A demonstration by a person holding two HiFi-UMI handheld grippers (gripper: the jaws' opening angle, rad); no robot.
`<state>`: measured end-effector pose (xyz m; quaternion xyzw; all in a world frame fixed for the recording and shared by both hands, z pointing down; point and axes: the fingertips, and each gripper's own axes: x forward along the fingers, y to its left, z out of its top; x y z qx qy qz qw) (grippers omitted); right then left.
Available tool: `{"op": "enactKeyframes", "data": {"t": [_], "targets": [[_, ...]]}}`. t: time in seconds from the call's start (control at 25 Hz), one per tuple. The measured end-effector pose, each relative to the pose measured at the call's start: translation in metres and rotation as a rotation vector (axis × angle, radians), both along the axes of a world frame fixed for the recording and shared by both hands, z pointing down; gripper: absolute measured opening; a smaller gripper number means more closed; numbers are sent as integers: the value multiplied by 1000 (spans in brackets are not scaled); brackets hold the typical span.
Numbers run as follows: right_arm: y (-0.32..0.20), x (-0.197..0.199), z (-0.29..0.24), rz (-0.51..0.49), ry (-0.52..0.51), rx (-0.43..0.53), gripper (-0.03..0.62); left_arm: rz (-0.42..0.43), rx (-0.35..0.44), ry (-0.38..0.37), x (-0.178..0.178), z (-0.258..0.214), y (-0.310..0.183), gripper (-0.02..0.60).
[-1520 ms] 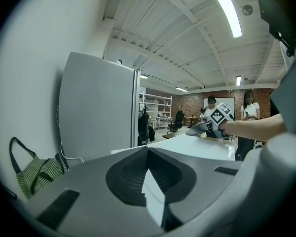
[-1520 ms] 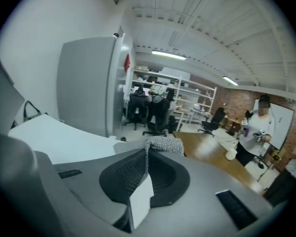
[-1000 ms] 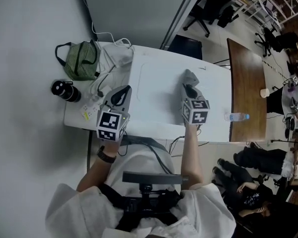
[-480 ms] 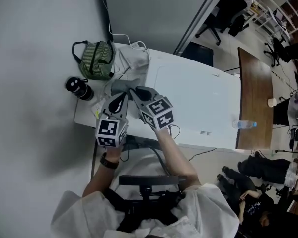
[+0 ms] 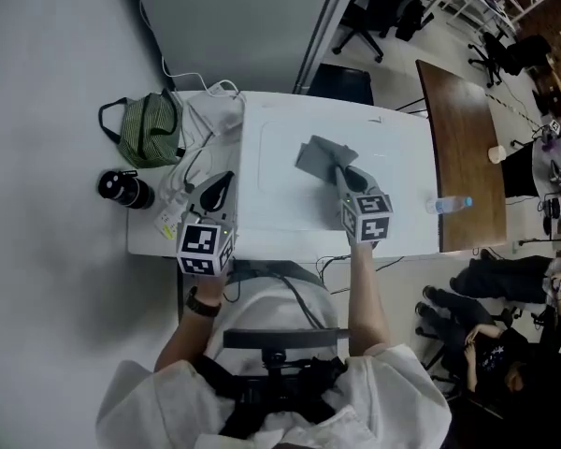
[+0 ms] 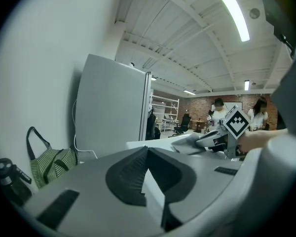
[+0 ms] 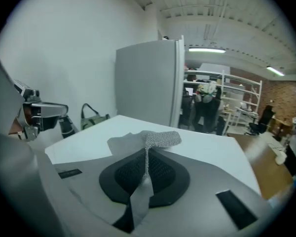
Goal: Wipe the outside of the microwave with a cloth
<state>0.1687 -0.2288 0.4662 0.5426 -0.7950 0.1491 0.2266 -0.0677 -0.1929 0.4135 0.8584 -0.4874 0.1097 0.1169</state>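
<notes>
cloth (image 5: 320,154) pinched in right gripper (image 5: 342,172) jaws atop microwave (image 5: 397,162), left gripper (image 5: 220,183) jaws closed, empty.

Cloth (image 5: 320,157) atop microwave (image 5: 397,209) — bag (image 5: 150,127), flask (image 5: 122,189) left.

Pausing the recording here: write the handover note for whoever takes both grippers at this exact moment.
Left gripper: jaws together, empty, beside the left edge of the microwave.
Right gripper: shut on the grey cloth, which lies on the top panel near its middle.
Done: cloth gripped and lying on the top. How much has been wiped cannot be told.
Left: probably the rest of the top, then the sides and front. A green bag and a black bottle sit to the microwave's left.
</notes>
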Motion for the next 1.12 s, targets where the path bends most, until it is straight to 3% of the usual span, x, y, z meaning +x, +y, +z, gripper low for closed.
{"op": "enactKeyframes", "data": {"t": [0.2,0.36,0.44,0.52,0.6,0.72,0.92,1.12], "targets": [[28,148,9,252,81,-33,15,64,0,-1,30,0,-5,31],[56,244,6,460,146,-37,15,84,8,-6,39,0,-15,31],[74,280,3,549,230,-46,15,89,7,-5,44,0,-15,31],[84,287,5,563,277,-58,15,93,3,-4,46,1,-14,31],[80,264,11,504,270,-66,15,93,4,-3,46,1,-13,31],[62,196,16,358,255,-63,15,85,8,-11,43,-1,-12,31],[41,23,9,11,198,-38,15,41,8,-16,25,-2,-6,31],[58,-138,4,-301,101,-15,15,-62,48,-12,-9,-20,0,32]]}}
